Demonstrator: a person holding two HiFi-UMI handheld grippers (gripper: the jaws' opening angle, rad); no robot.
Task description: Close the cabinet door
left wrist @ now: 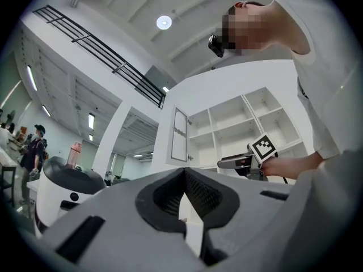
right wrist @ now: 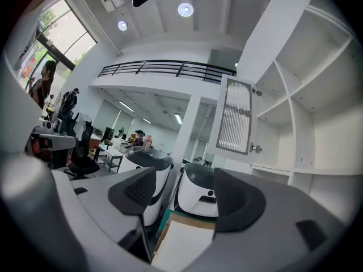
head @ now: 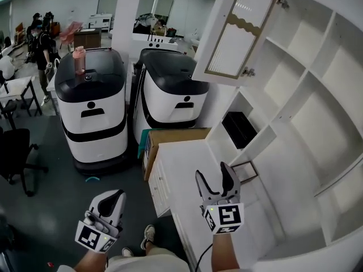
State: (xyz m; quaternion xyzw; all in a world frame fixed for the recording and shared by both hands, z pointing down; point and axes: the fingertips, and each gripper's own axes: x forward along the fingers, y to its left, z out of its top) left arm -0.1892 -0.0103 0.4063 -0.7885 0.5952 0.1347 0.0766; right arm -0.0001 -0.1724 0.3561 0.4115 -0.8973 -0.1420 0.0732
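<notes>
The white cabinet door (head: 238, 33) with its ribbed panel stands swung open at the top of the white shelf unit (head: 317, 112), high above both grippers. My right gripper (head: 216, 180) is over the low white counter, open and empty, apart from the door. My left gripper (head: 110, 204) is lower left over the floor, its jaws together with nothing in them. In the right gripper view the door (right wrist: 234, 117) hangs up and to the right of the open gripper (right wrist: 184, 194). The left gripper view shows the shut gripper (left wrist: 186, 197), the door (left wrist: 180, 135) and the right gripper (left wrist: 244, 162) beyond.
Two white-and-black delivery robots (head: 93, 106) (head: 170, 89) stand left of the shelves, one with a pink bottle (head: 79, 59) on top. A cardboard box (head: 170, 140) sits by the counter (head: 181, 169). A black box (head: 239, 129) lies in a lower shelf. An office chair (head: 14, 152) and a person (head: 41, 44) are far left.
</notes>
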